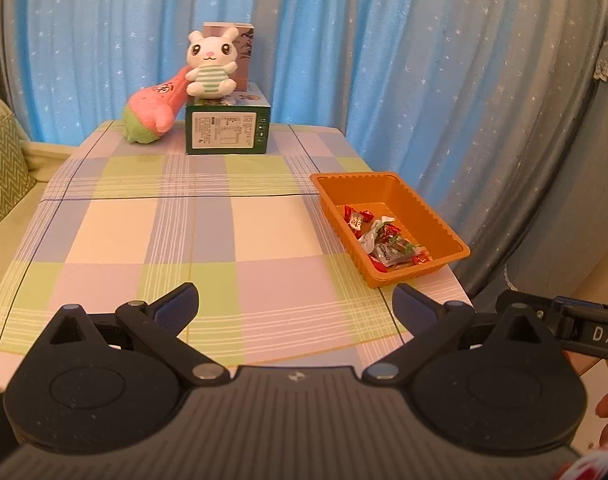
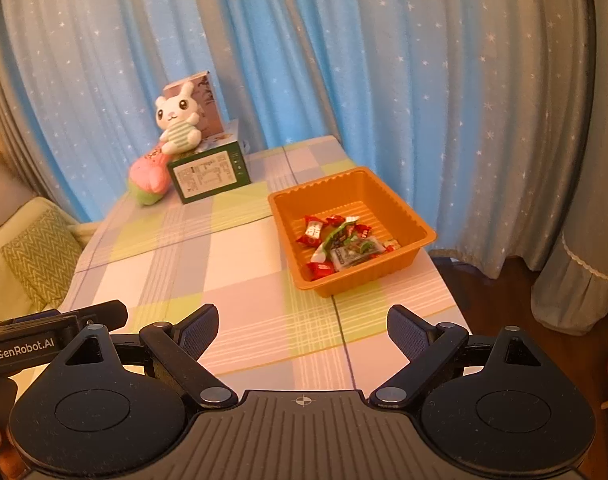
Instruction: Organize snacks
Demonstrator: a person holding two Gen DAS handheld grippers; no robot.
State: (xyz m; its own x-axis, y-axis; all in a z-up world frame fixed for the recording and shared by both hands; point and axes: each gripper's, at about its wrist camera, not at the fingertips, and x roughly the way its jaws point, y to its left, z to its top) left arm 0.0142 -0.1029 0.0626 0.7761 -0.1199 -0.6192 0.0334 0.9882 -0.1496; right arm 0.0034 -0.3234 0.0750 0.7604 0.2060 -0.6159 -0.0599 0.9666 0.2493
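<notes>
An orange plastic tray sits at the right edge of the table; it also shows in the right wrist view. Several wrapped snacks in red and green-white wrappers lie in its near part, also seen in the right wrist view. My left gripper is open and empty, held above the near table, left of and nearer than the tray. My right gripper is open and empty, hovering above the near table edge in front of the tray. Each gripper's body shows at the side of the other's view.
A plaid tablecloth covers the table. At the far end stands a green box with a white bunny plush on top and a pink-green plush leaning beside it. Blue star curtains hang behind. A sofa with a cushion is on the left.
</notes>
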